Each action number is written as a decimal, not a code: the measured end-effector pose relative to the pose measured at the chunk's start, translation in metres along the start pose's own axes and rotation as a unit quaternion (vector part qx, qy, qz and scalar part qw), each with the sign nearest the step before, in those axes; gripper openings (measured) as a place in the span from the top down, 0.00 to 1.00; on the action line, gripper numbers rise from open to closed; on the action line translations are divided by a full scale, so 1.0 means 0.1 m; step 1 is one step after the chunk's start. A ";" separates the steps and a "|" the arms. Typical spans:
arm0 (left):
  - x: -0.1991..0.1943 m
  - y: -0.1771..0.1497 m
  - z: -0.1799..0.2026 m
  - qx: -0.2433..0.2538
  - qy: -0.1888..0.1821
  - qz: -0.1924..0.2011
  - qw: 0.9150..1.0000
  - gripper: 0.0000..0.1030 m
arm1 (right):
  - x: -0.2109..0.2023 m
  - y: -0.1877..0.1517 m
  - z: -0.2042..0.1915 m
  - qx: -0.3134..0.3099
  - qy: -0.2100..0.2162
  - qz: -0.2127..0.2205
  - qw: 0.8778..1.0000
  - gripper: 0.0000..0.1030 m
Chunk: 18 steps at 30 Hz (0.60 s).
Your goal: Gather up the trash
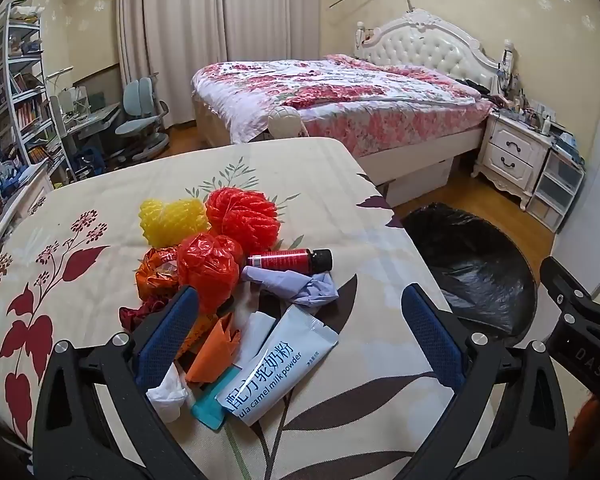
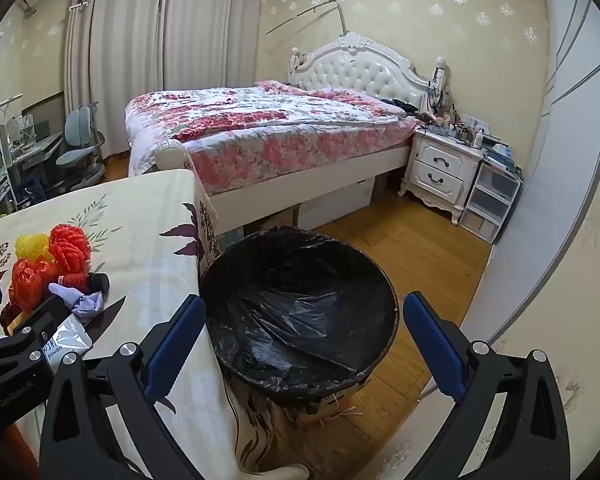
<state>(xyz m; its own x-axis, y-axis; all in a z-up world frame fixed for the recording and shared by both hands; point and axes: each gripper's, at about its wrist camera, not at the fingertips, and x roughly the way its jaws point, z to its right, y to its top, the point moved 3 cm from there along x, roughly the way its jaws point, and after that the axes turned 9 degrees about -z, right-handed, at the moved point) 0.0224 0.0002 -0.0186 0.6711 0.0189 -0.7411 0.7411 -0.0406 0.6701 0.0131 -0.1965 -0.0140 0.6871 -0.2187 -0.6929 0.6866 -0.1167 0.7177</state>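
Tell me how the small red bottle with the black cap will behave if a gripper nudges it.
The small red bottle with the black cap lies on its side on the floral tablecloth, so it will probably roll. It looks rigid, likely slick between pads. The crumpled lilac glove touching it may check that roll.

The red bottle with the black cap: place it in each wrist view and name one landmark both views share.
Left wrist view: the red bottle lies on its side near the picture's middle, on the table, beside the purple glove.
Right wrist view: it lies at the left edge, just above the same glove.
Shared landmark: the black-lined bin beside the table, right in the left view, centre in the right view.
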 end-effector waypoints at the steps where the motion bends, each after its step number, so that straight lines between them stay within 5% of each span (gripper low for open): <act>1: 0.00 0.00 0.00 0.000 0.002 0.001 1.000 0.04 | 0.00 -0.01 0.00 -0.001 -0.001 0.001 1.000 0.06; 18: -0.08 0.00 0.01 -0.002 -0.006 -0.005 1.000 0.04 | 0.03 -0.05 0.02 0.002 0.000 -0.005 1.000 0.06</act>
<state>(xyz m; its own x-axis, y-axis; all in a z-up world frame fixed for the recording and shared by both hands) 0.0171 -0.0013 -0.0129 0.6640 0.0076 -0.7477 0.7474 -0.0363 0.6634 0.0113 -0.1990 -0.0201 0.6803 -0.2170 -0.7001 0.6927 -0.1220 0.7108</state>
